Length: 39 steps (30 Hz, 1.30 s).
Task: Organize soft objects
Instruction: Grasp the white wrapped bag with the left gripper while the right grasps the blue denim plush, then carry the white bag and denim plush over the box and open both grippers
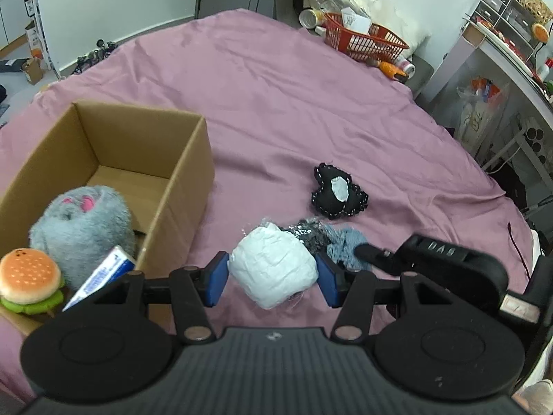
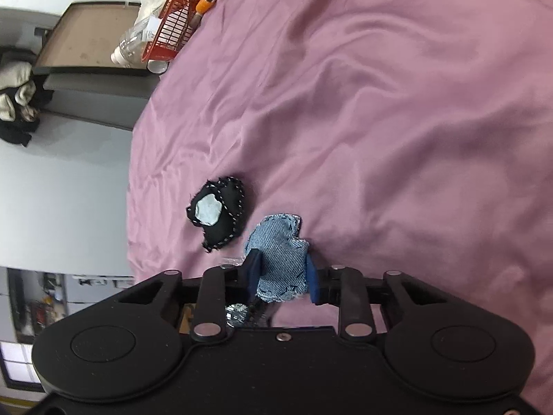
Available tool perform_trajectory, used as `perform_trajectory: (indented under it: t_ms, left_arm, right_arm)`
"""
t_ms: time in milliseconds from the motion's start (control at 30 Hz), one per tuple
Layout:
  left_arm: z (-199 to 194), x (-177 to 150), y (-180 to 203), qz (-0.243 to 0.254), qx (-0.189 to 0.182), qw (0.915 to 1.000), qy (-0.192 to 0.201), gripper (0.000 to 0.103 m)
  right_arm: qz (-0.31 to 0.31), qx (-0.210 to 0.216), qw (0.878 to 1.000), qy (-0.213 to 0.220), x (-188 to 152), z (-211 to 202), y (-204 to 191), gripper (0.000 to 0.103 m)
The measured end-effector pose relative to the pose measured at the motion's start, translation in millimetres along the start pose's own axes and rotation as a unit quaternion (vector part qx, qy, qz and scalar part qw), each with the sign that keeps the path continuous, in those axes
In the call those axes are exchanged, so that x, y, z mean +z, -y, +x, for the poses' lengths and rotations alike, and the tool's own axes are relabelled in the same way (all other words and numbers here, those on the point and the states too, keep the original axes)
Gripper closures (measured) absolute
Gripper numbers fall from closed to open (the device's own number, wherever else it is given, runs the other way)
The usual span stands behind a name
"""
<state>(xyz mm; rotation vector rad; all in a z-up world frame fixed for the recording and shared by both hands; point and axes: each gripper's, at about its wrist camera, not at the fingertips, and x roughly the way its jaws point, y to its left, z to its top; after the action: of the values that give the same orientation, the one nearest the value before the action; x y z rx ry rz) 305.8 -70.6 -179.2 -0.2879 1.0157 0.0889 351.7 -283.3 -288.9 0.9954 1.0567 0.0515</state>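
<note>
over the pink bedsheet (image 1: 276, 103) my left gripper (image 1: 273, 273) clamps the white wrapped bundle (image 1: 273, 269) beside the cardboard box (image 1: 186, 173), right gripper (image 2: 281, 273) pinches the denim pouch (image 2: 280, 252), and i reckon squishy stuff could slip out.

white bundle (image 1: 273, 269), denim piece (image 2: 280, 259), black pouch (image 2: 216, 212)
</note>
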Motion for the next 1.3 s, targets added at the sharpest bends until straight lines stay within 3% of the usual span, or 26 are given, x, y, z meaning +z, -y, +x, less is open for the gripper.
perform_trajectory:
  t_ms: [467, 733, 1300]
  left_arm:
    - [-51.8, -1.7, -8.7, 0.013, 0.011, 0.9988, 0.045, 0.050]
    - [-85.1, -8.8, -21.1, 0.003, 0.009, 0.9979, 0.064, 0.050]
    - [-117.1, -12.1, -62.2, -0.026, 0.032, 0.9954, 0.086, 0.050]
  right_arm:
    - [-0.057, 0.016, 0.997, 0.044, -19.0, -55.6, -11.0, 0.078]
    - [-0.093, 0.047, 0.993, 0.058, -31.7, -84.5, -22.1, 0.078]
    - [-0.167, 0.073, 0.982, 0.054, -58.4, -95.0, -57.1, 0.078]
